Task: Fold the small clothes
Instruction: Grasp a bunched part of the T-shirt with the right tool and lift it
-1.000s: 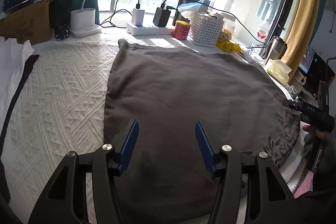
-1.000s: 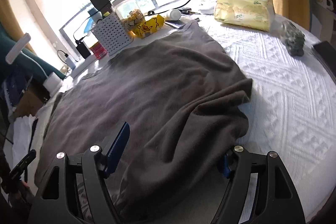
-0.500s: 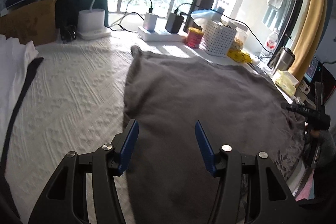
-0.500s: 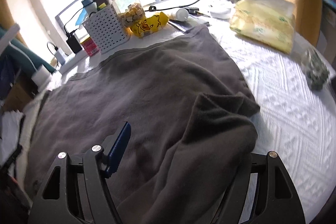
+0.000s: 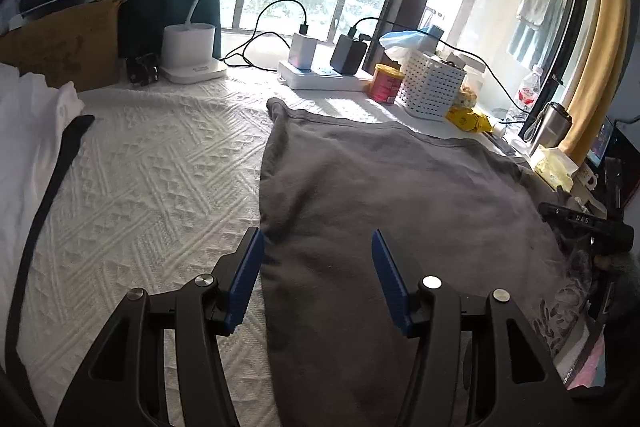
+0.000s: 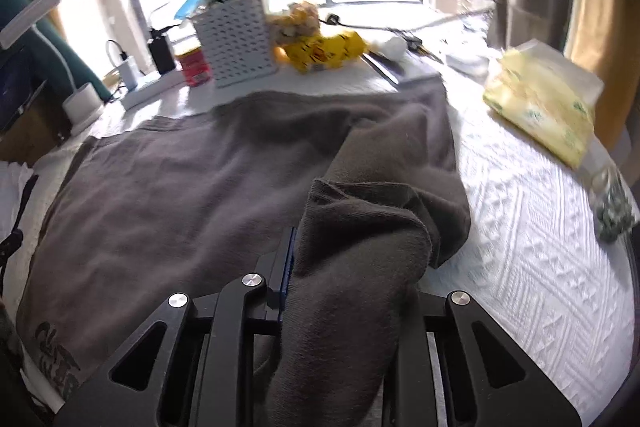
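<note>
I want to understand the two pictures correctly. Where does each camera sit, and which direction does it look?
Left wrist: sits on the left gripper, looks toward the window over the grey garment; open blue fingers show.
Right wrist: sits on the right gripper, same direction; jaws closing on a garment fold.
Shared: garment, white basket, red can.

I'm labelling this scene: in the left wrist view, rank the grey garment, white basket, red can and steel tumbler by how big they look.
1. Grey garment, by far the largest.
2. White basket.
3. Steel tumbler and red can look much alike; the tumbler stands farther off, so I won't rank them.
</note>
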`<state>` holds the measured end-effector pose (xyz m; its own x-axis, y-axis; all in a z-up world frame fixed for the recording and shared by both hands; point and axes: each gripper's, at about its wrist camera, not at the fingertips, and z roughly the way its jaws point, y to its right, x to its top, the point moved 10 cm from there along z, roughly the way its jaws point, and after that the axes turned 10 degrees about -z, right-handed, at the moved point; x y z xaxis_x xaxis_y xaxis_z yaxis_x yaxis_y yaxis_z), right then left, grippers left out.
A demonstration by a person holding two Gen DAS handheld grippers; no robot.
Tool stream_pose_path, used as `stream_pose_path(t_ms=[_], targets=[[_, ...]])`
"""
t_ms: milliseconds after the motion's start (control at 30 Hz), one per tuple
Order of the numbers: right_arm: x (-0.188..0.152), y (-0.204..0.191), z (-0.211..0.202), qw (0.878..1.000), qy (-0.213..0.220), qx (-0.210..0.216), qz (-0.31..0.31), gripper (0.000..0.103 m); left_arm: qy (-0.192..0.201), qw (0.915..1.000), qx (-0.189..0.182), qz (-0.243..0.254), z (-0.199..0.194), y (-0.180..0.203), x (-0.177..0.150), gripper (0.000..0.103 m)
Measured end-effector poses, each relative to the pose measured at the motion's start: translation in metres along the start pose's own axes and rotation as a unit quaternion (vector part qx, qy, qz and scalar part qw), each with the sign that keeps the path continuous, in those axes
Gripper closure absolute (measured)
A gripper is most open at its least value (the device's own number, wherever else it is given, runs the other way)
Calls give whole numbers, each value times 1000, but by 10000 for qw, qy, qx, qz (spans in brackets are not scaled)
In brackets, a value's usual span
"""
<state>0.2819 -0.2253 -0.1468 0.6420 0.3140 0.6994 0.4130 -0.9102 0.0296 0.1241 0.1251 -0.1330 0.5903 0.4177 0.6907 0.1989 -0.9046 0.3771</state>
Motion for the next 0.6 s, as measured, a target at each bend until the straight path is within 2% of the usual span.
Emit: stream_pose_path(t_ms=[233, 600], targets=[[24, -57, -13, 9971, 233, 322, -655, 81, 157, 9999, -35, -4, -10, -6, 5, 47], [45, -139, -19, 9889, 393, 905, -1110, 81, 325, 9994, -76, -99, -30, -21, 6, 47]])
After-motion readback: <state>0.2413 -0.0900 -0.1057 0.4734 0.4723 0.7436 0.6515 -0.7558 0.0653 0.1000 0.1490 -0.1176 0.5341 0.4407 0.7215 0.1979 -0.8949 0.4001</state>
